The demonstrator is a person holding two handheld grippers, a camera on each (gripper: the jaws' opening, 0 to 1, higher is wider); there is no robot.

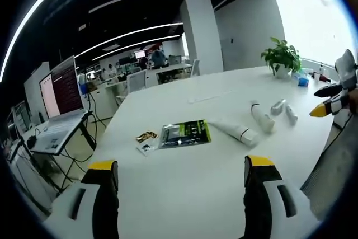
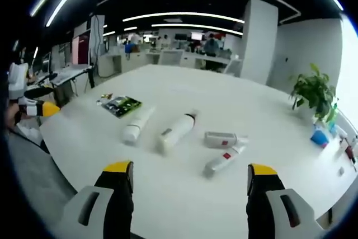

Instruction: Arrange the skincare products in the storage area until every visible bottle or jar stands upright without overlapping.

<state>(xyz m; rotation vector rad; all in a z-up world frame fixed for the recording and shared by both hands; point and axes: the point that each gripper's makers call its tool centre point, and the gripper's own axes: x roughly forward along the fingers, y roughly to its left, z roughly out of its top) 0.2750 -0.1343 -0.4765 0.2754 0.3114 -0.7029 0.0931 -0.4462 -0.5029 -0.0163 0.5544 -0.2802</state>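
Several white skincare products lie on their sides on the white table (image 2: 168, 194). In the right gripper view, from left to right, they are a tube (image 2: 136, 124), a larger bottle (image 2: 176, 132), a short bottle (image 2: 222, 139) and a thin tube (image 2: 224, 160). The left gripper view has the same tube (image 1: 235, 131), bottle (image 1: 262, 117), short bottle (image 1: 278, 107) and thin tube (image 1: 291, 115) at the right of the table (image 1: 179, 194). My left gripper (image 1: 182, 166) is open above the near edge, well short of them. My right gripper (image 2: 190, 169) is open, just in front of the thin tube.
A green packet (image 1: 184, 134) and a small gold packet (image 1: 146, 136) lie left of the products. A potted plant (image 2: 313, 90) and a blue box (image 2: 320, 136) stand at the far end. A laptop (image 1: 59, 104) sits on a stand beside the table.
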